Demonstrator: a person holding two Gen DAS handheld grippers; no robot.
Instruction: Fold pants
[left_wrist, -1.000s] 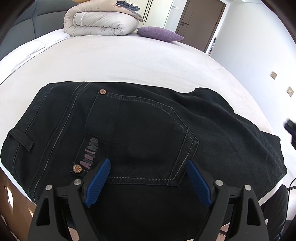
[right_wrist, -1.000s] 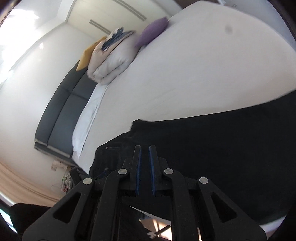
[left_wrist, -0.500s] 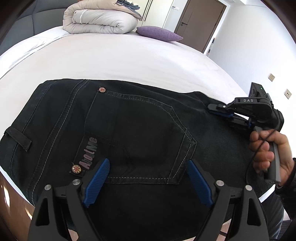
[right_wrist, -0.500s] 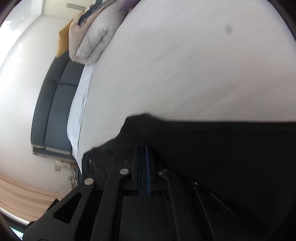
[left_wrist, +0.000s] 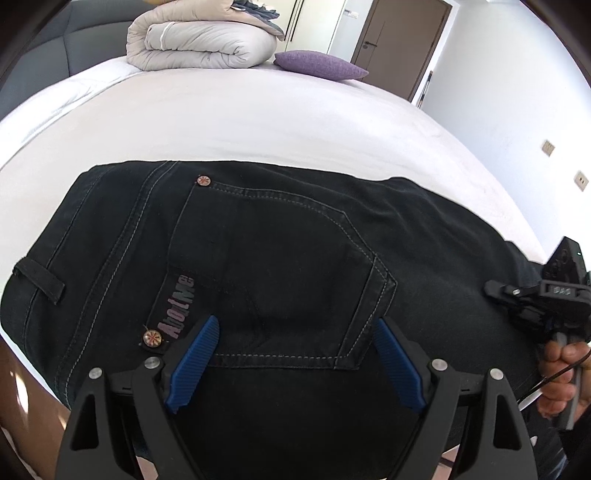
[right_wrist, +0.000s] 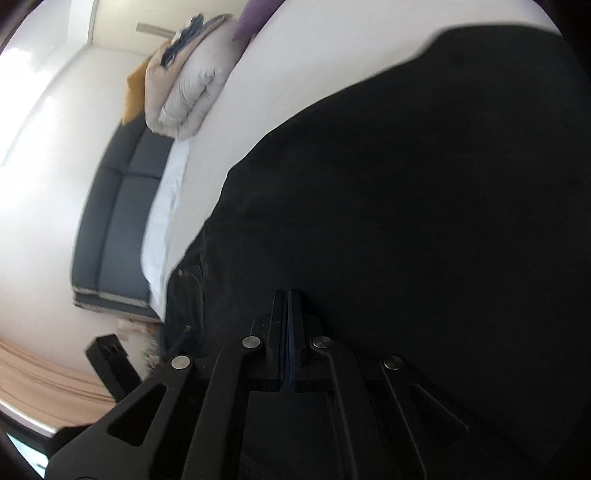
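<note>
Black jeans (left_wrist: 277, 258) lie flat on the white bed (left_wrist: 258, 118), back pocket up, waistband to the left. My left gripper (left_wrist: 295, 350) hovers over the pocket's lower edge, open wide, its blue pads (left_wrist: 195, 362) apart with nothing pinched. At the right edge of the left wrist view a hand (left_wrist: 557, 369) holds my right gripper (left_wrist: 493, 288) low over the jeans' right part. In the right wrist view the right gripper (right_wrist: 288, 295) is shut, pads pressed together, close above the dark cloth (right_wrist: 406, 184). I see no fabric between the pads.
A rolled beige duvet (left_wrist: 199, 44) and a purple pillow (left_wrist: 321, 64) lie at the bed's far end by a grey headboard (left_wrist: 37, 55). A brown door (left_wrist: 399, 40) stands beyond. White sheet lies bare behind the jeans. The bed's near edge runs under my left gripper.
The right gripper came in from the right, sank towards the jeans' right part, and its narrow gap shut. The left gripper stayed in place, open.
</note>
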